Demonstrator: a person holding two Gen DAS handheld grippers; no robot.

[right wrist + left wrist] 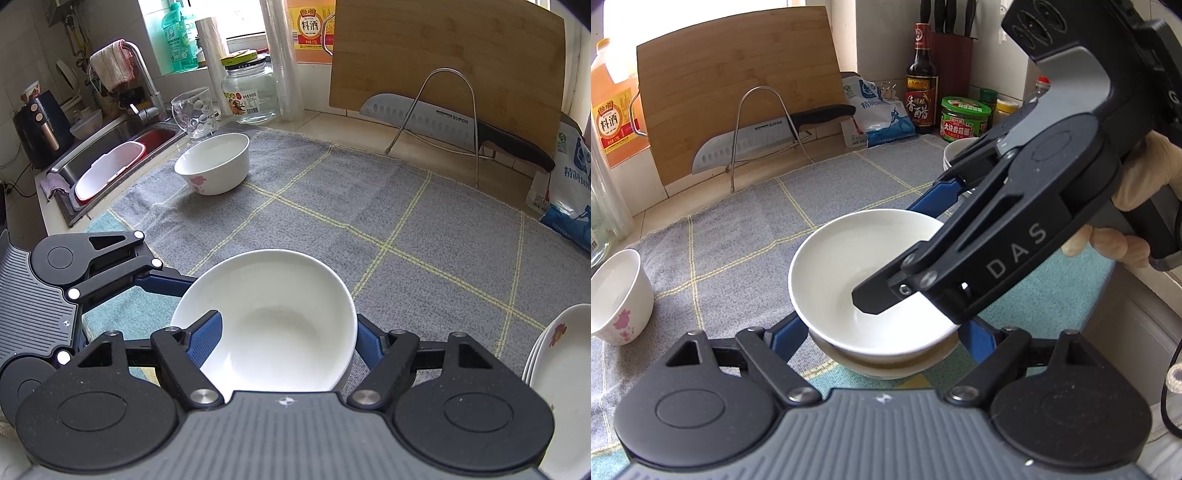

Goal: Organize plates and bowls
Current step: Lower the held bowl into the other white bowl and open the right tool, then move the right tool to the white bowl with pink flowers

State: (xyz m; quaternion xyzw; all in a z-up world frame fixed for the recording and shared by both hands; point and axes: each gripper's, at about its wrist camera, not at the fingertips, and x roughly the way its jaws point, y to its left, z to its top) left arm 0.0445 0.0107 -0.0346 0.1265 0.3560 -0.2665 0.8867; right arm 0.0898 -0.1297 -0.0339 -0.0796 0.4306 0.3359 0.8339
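Note:
A plain white bowl sits nested on a second white bowl on the grey checked cloth. My right gripper straddles the top bowl's rim, one finger inside and one blue finger outside; in the right wrist view the bowl fills the gap between its fingers. My left gripper is open, its blue fingers either side of the lower bowl. A flowered white bowl stands at the left, also in the right wrist view. Stacked flowered plates lie at the right.
A bamboo cutting board and a knife on a wire rack stand at the back. Bottles and jars crowd the back right corner. A sink, a glass mug and a jar are at the left.

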